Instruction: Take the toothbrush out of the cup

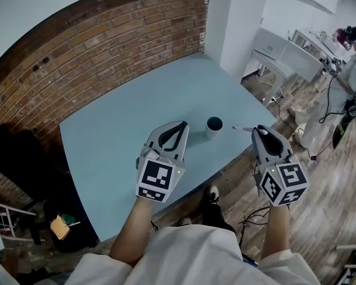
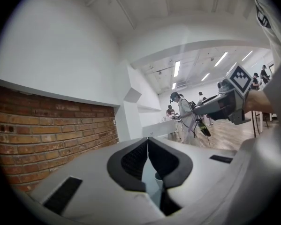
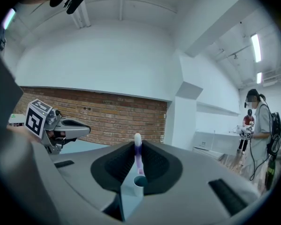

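The blue table (image 1: 124, 129) is carrying only the cup (image 1: 214, 125), which is standing by its near edge toward the right corner. The left gripper (image 1: 183, 124) is hovering just beside the cup, its tongs clenched on nothing. The right gripper (image 1: 258, 130) is grasping the toothbrush (image 3: 138, 149) by its purple handle, holding it clear of the cup near that same corner. The removal step looks essentially done. What is likely remaining is carrying the brush away or laying it down on the table, which calls for a gentle release.
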